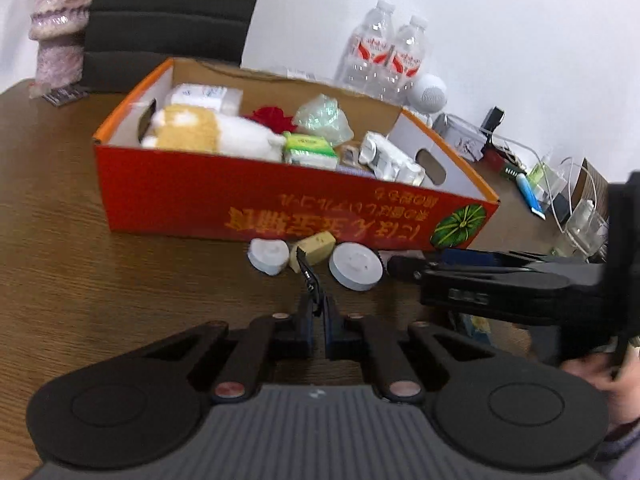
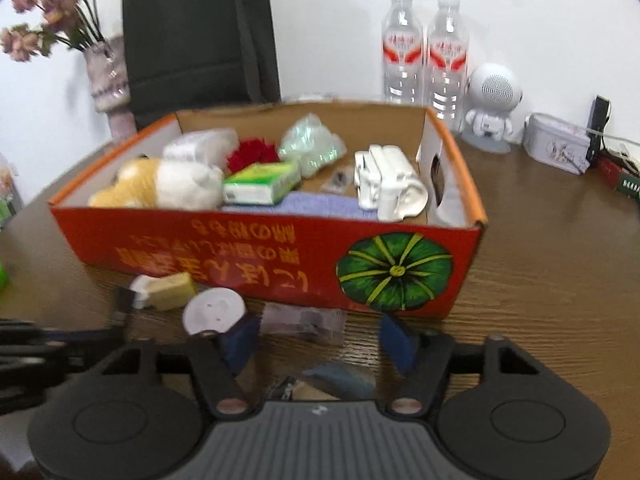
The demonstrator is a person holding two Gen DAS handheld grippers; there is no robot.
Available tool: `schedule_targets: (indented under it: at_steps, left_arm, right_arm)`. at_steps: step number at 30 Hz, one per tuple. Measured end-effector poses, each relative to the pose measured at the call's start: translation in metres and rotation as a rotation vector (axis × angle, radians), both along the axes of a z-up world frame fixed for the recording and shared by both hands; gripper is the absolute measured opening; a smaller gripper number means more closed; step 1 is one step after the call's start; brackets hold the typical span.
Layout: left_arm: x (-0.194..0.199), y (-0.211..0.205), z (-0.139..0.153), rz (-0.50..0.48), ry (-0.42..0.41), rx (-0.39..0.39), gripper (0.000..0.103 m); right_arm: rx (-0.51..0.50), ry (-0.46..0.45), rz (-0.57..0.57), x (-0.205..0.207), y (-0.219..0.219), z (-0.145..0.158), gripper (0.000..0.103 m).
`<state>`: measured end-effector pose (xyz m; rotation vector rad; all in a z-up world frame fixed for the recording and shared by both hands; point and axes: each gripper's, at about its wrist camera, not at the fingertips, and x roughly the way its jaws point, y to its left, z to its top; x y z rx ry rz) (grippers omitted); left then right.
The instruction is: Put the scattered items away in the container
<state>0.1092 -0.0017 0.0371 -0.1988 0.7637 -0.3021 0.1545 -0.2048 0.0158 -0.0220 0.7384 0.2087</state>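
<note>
An open red cardboard box (image 1: 256, 204) (image 2: 224, 248) holds a plush toy (image 1: 212, 132), a green packet (image 2: 260, 184), a white device (image 2: 388, 184) and other items. In front of it lie two white round discs (image 1: 355, 266) (image 1: 269, 255) and a yellow sponge block (image 1: 316, 245) (image 2: 172, 290). My left gripper (image 1: 318, 312) is shut on a small black clip (image 1: 307, 272), held above the table short of the sponge. My right gripper (image 2: 320, 340) is open and empty over a clear plastic packet (image 2: 304, 322); it also shows in the left wrist view (image 1: 404, 266).
Two water bottles (image 2: 424, 52), a white robot speaker (image 2: 492, 108), a tin (image 2: 558, 148), cables and clutter (image 1: 532, 184) stand behind and right of the box. A vase with flowers (image 2: 108, 80) and a dark chair (image 2: 200, 32) are at the back left.
</note>
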Motion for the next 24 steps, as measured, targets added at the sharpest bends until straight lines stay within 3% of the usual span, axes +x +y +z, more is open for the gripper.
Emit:
schedule_targets:
  at_steps: [6, 10, 13, 21, 24]
  left_arm:
    - [-0.007, 0.0, 0.007, 0.006, -0.028, 0.023, 0.006]
    - [-0.009, -0.001, 0.009, 0.004, -0.042, 0.038, 0.006]
    - [-0.008, -0.002, 0.006, 0.007, -0.038, 0.055, 0.006]
    - [-0.01, -0.005, 0.006, 0.007, -0.067, 0.078, 0.006]
    - [-0.011, -0.002, 0.022, -0.001, -0.124, 0.064, 0.006]
  right_arm:
    - [-0.044, -0.044, 0.045, -0.008, 0.01, -0.004, 0.039]
    - [-0.043, -0.037, 0.074, -0.014, 0.011, -0.002, 0.035]
    - [-0.059, -0.032, 0.107, -0.019, 0.015, 0.0, 0.019]
    - [-0.079, -0.061, 0.118, -0.038, 0.019, 0.007, 0.017]
    - [-0.044, -0.16, 0.129, -0.057, 0.016, 0.033, 0.017]
